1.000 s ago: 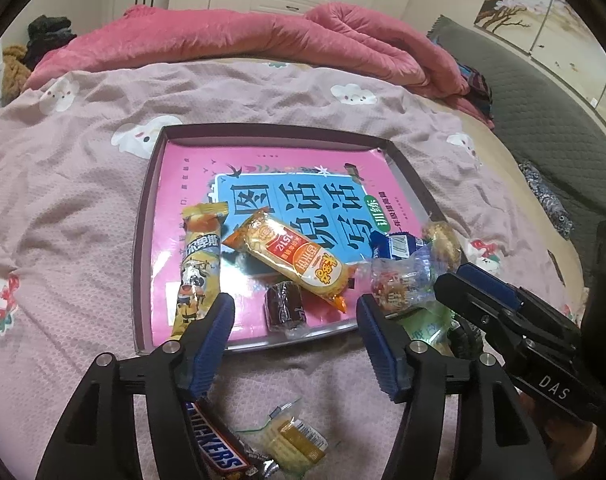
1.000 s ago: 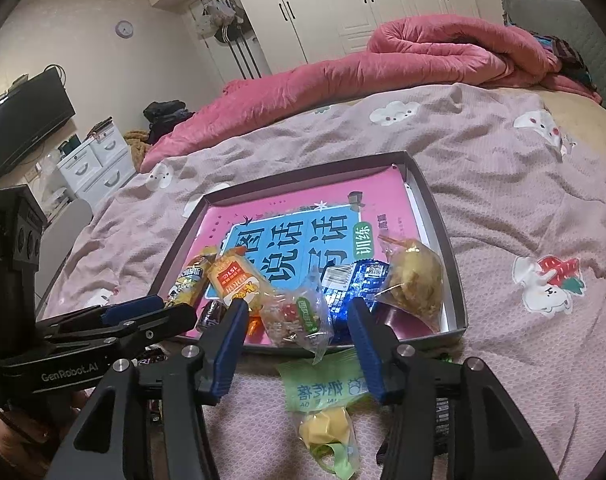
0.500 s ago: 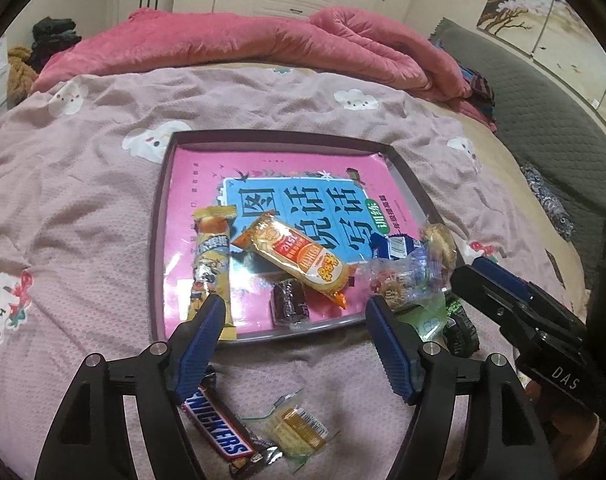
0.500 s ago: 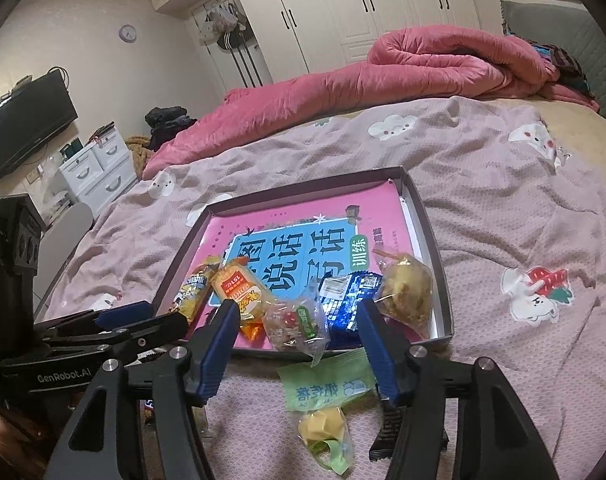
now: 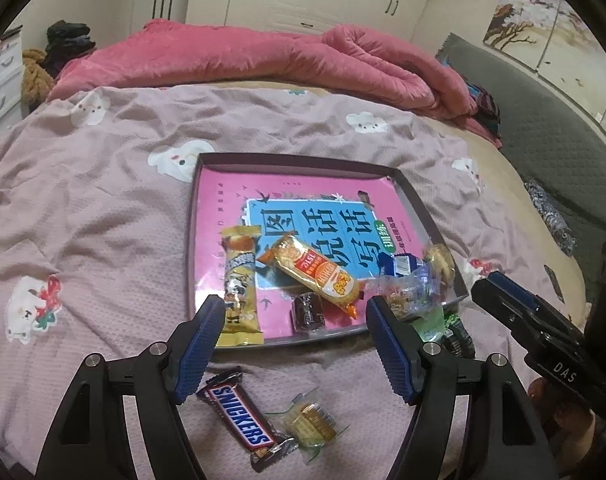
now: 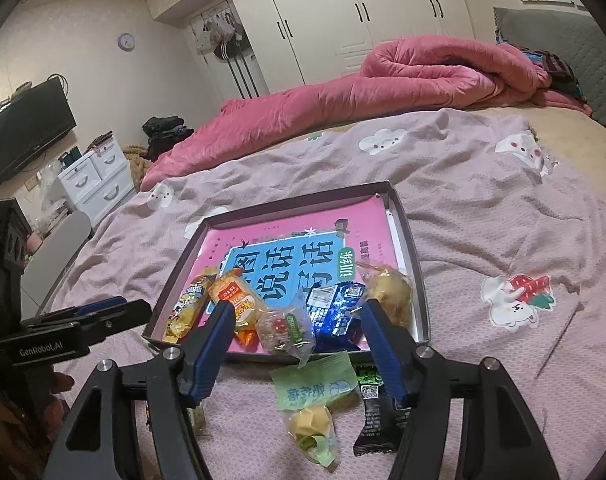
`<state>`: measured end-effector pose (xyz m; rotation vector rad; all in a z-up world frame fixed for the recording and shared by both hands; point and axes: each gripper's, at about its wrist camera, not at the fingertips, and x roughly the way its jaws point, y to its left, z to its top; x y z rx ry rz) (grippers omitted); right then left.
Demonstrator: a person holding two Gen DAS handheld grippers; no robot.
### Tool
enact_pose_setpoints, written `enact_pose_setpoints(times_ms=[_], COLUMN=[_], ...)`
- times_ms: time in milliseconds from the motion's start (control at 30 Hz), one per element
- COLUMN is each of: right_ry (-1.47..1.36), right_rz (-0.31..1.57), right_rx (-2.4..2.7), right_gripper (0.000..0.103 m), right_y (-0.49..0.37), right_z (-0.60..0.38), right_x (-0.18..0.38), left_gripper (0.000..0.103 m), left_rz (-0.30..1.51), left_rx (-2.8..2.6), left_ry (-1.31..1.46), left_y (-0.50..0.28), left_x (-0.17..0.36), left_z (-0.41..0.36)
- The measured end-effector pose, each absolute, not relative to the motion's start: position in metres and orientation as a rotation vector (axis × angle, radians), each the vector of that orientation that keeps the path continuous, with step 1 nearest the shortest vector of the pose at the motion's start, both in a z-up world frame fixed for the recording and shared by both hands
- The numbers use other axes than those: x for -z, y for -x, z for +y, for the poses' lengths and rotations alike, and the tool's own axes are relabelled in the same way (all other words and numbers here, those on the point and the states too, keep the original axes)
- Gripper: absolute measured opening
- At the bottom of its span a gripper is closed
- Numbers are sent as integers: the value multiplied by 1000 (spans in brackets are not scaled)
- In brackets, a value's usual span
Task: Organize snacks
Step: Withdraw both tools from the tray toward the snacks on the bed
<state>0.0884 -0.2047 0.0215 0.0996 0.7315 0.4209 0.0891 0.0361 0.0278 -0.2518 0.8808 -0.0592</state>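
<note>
Plainly, the right claw (image 6: pixel 297 350) stood with nothing gripped, its jaws opening, and no pad pressed on any wrapper, though a clear packet (image 6: pixel 289 330) lay in line between them on the near rim of the tray (image 6: pixel 419 280). The left claw (image 5: pixel 295 346) was likewise released and empty, its blue pads hovering above the tray's near edge.

Taking the tray as the landmark: inside it, along its near side, lay a yellow bar (image 5: pixel 239 288), an orange packet (image 5: pixel 317 274), a small dark sweet (image 5: pixel 307 312), a blue packet (image 6: pixel 337 312) and a clear bag of golden snacks (image 6: pixel 389 290), all resting on a pink book (image 5: pixel 303 216) that lined the tray's floor. Outside it, on the bed (image 5: pixel 83 200) just before its near edge, remained a Snickers bar (image 5: pixel 241 420), a small gold-wrapped sweet (image 5: pixel 311 424), a green packet (image 6: pixel 315 384), a yellow sweet in a green wrapper (image 6: pixel 311 426) and a black packet (image 6: pixel 377 404).

By my judgement the sorting was about half done and the hands were between deliveries, with both claws free to fetch again. The next move would call for lowering a claw onto one of the loose pieces before the tray, the Snickers bar for the left or the green packet for the right, and closing squarely across its narrow width, since the soft bedding gives beneath thin wrappers.
</note>
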Motion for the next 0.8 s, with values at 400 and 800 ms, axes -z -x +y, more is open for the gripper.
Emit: enact_pose_setpoints(times_ms=[400, 800], right_ry=[-110, -84], right_rz=[709, 705], right_rx=[-398, -381], right_gripper=[65, 66], right_y=[-81, -70], right_z=[-218, -225], right_x=[-30, -31], left_gripper=[75, 75], left_rz=[869, 866], left_rx=[13, -23], left_ry=[286, 263], left_y=[-77, -68], left_x=[-35, -38], left_z=[55, 60])
